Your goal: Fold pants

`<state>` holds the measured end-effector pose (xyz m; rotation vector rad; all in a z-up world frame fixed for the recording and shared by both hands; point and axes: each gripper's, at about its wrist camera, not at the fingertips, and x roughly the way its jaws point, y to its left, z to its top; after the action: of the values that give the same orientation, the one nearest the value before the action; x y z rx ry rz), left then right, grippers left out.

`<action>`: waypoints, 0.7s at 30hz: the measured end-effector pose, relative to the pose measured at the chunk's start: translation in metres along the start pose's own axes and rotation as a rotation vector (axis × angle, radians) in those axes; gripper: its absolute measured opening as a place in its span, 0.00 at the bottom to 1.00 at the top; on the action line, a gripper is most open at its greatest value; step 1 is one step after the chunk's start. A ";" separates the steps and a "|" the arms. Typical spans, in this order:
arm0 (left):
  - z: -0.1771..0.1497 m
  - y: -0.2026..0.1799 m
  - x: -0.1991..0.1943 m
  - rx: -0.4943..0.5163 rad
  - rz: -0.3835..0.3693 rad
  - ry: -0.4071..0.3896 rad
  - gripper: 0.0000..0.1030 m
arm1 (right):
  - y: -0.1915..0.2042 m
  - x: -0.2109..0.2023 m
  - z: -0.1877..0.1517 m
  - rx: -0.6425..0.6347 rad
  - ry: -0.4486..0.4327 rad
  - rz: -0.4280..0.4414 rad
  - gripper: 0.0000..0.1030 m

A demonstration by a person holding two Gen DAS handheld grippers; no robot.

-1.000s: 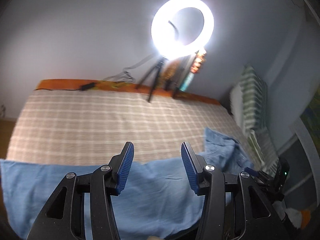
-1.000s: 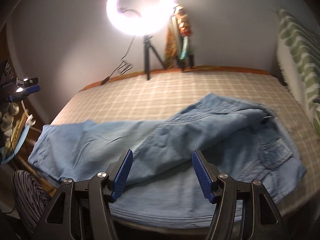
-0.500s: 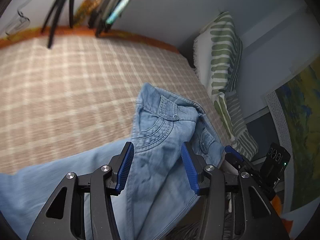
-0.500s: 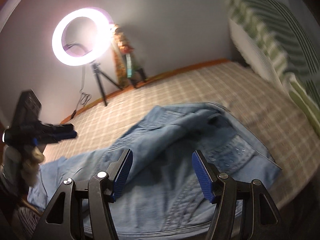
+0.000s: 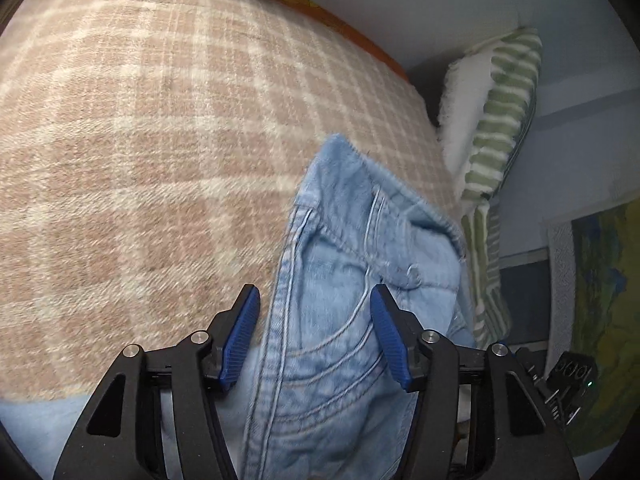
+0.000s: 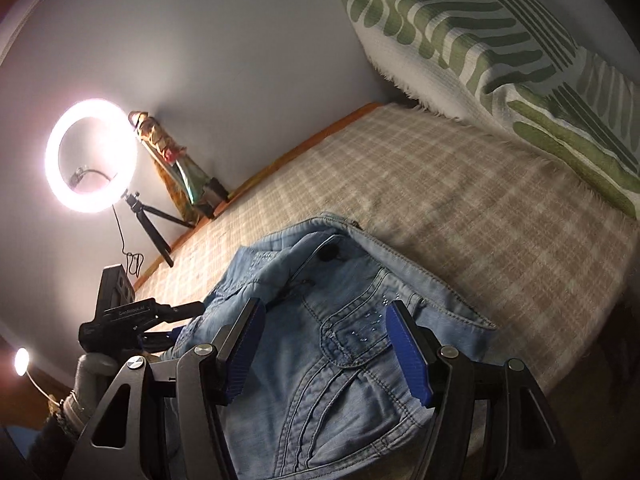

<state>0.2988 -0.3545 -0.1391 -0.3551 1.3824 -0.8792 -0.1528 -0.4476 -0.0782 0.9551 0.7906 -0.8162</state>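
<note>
Light blue denim pants (image 5: 340, 320) lie on the checked bed cover, waistband and pockets toward the pillow end. My left gripper (image 5: 314, 336) is open just above the waist's pocket seams, its blue pads either side of the cloth, holding nothing. My right gripper (image 6: 326, 348) is open over the waistband and front pocket of the pants (image 6: 340, 340), empty too. The left gripper's body (image 6: 120, 316) shows at the left in the right wrist view. The pant legs run out of view below.
The beige checked bed cover (image 5: 140, 140) stretches beyond the pants. A green-striped pillow (image 6: 500, 48) stands at the bed's head, also in the left wrist view (image 5: 500, 112). A lit ring light on a tripod (image 6: 92, 156) and a rolled colourful item stand by the wall.
Both grippers have swung from the legs and mid pants toward the waist end and come closer to the cloth. The ring light has left the left wrist view. Both stay open.
</note>
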 end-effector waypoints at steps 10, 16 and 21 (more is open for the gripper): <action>0.001 -0.015 -0.006 0.061 -0.030 -0.096 0.04 | -0.010 -0.001 0.003 0.027 -0.011 -0.027 0.64; -0.004 -0.057 -0.020 0.203 -0.069 -0.146 0.04 | -0.017 -0.003 0.004 0.059 -0.022 -0.040 0.64; -0.041 -0.113 -0.022 0.383 -0.126 -0.114 0.03 | -0.028 -0.013 0.008 0.112 -0.059 -0.008 0.64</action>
<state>0.2246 -0.4010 -0.0541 -0.1947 1.0671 -1.1851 -0.1812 -0.4613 -0.0749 1.0230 0.7037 -0.8987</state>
